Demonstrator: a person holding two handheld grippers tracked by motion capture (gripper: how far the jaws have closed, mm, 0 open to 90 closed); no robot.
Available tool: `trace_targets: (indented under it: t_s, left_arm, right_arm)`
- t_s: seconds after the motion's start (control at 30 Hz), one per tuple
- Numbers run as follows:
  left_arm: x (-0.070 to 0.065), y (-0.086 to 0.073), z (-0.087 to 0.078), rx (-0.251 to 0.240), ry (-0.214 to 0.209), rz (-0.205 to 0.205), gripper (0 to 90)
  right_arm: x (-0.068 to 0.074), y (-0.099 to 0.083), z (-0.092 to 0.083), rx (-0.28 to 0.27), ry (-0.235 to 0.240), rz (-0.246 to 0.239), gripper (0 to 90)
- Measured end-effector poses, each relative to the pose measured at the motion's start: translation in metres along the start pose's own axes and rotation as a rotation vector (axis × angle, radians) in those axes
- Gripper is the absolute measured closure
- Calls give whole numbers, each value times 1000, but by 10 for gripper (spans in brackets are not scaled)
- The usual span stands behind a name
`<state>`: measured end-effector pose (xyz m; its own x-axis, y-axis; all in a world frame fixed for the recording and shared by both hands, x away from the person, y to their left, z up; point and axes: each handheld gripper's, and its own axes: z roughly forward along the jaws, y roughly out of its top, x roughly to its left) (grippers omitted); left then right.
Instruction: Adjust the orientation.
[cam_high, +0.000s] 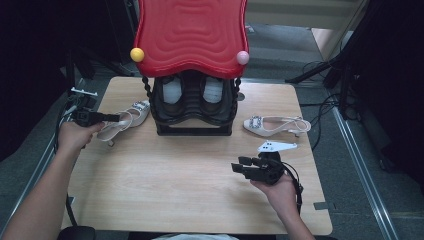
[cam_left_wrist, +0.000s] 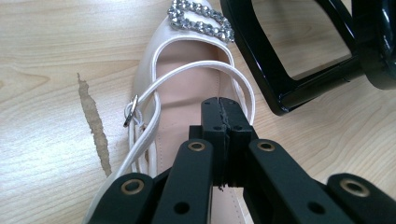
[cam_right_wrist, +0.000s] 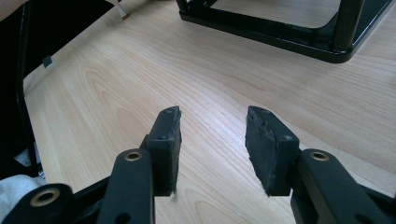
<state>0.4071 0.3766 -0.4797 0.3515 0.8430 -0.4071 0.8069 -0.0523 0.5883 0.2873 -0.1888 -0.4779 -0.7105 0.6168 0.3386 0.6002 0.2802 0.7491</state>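
shoe (cam_high: 126, 120) on the left of the wooden table (cam_high: 190, 190), pale satin with a sparkly buckle (cam_left_wrist: 201, 21) on its toe, lies just beside the black rack (cam_high: 192, 107) that stands at the far middle under a red wavy top (cam_high: 191, 35). the left gripper (cam_high: 116, 118) is over the heel end of this shoe, its jaws pressed fully together. in the left gripper view the closed tips (cam_left_wrist: 225, 116) sit above the insole, right by the thin heel strap (cam_left_wrist: 196, 70); whether any strap is pinched between them cannot be told, and nothing shows in the seam.

the right gripper (cam_high: 239, 164) is held above bare wood at the near right, well apart from the rack, jaws parted wide with only table grain between the two pads (cam_right_wrist: 168, 135). they hold nothing.

a second matching shoe (cam_high: 276, 125) lies on its own to the right of the rack, toe towards it, just beyond the right gripper. two more shoes (cam_high: 192, 91) stand inside the rack on its shelf.
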Motion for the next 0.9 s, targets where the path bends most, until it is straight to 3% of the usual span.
trace_targets:
  t_s: [0.23, 0.37, 0.57, 0.63, 0.73, 0.9]
  left_arm:
    - [-1, 4, 4, -9, 55, -19, 900]
    - [-3, 2, 15, 53, 69, 10, 900]
    - [-12, 2, 18, 87, 33, 15, 900]
    - [-19, 2, 21, 91, 3, 4, 900]
    - [-29, 2, 26, 103, 24, 6, 900]
    - [-40, 0, 32, 78, 8, -29, 900]
  right_arm:
    - [0, -1, 1, 14, -3, 10, 570]
    - [0, -1, 1, 12, 0, 8, 570]
    - [-1, -1, 1, 12, -1, 10, 567]
    - [-1, -1, 1, 11, -2, 11, 559]
    - [-3, 0, 0, -5, -3, 20, 555]
    - [-4, 0, -1, -3, -1, 29, 554]
